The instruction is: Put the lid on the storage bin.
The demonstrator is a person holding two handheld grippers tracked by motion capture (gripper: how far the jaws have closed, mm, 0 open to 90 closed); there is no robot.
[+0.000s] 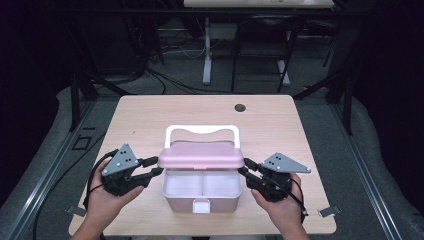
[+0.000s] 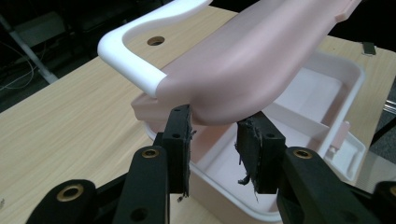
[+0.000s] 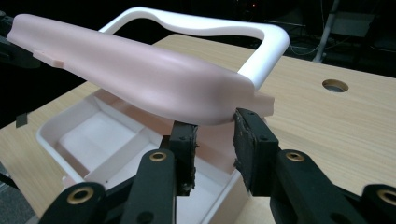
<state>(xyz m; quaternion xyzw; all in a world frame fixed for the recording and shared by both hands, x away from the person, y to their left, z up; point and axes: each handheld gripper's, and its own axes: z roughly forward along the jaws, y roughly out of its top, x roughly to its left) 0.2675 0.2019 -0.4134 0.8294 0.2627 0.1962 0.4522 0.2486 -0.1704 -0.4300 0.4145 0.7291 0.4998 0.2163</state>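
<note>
Pink lid (image 1: 200, 156) is up, hovering half-raised over the white box (image 1: 202, 191) on the table (image 1: 270, 120). Left tool (image 1: 156, 167) pinches the lid's edge right at its tips; right tool (image 1: 244, 166) pinches the opposite edge. White handle (image 1: 202, 131) lies just beyond both.

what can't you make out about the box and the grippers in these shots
- Back half of the white tray: in the high view the raised pink lid covers it.
- Whether the left gripper pads press the lid's end: left gripper view, the contact lies under the lid's curve.
- Same for the right gripper: right gripper view.
- Front latch: too small to read.
</note>
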